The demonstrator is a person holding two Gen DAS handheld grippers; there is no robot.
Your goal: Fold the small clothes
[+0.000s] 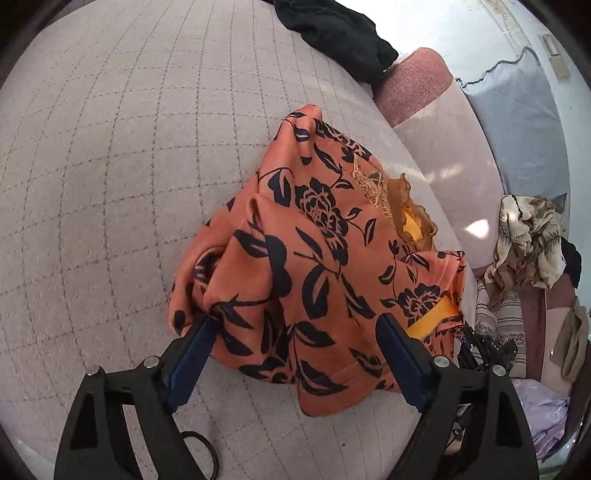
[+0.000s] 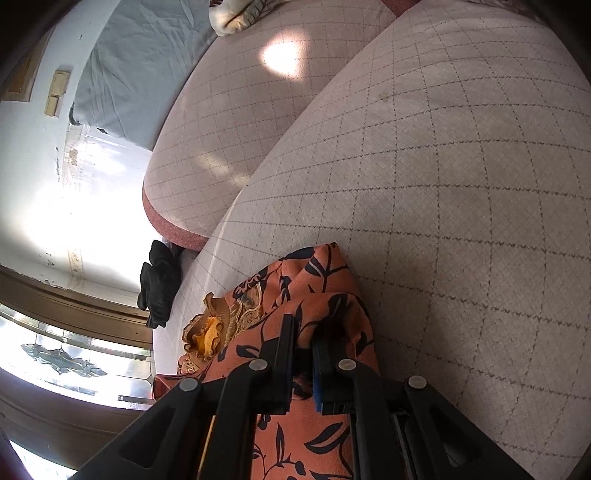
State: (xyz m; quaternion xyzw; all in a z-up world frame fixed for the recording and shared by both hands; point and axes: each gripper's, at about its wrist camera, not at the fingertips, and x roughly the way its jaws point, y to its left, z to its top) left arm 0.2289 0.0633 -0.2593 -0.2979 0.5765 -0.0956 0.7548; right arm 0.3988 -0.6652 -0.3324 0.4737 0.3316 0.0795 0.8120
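An orange garment with a black flower print (image 1: 317, 266) lies bunched on a pale checked cushion (image 1: 110, 166); yellow lining and a lace trim show at its right side. My left gripper (image 1: 295, 319) stands open over its near edge. The blue fingers (image 1: 192, 350) are spread wide, with cloth between them but not pinched. My right gripper (image 2: 304, 332) is shut on a raised fold of the same garment (image 2: 332, 291), near the cushion's (image 2: 461, 184) left edge. In the left wrist view, black parts that may belong to the right gripper show at the garment's right corner.
A black garment (image 1: 332, 33) (image 2: 159, 284) lies at the cushion's far end. A beige patterned cloth (image 1: 524, 240), a lilac cloth (image 1: 543, 413) and a blue-grey sheet (image 1: 517, 129) lie beyond the right edge. A black hair tie (image 1: 199, 446) sits near my left gripper. A second cushion (image 2: 229, 122) adjoins.
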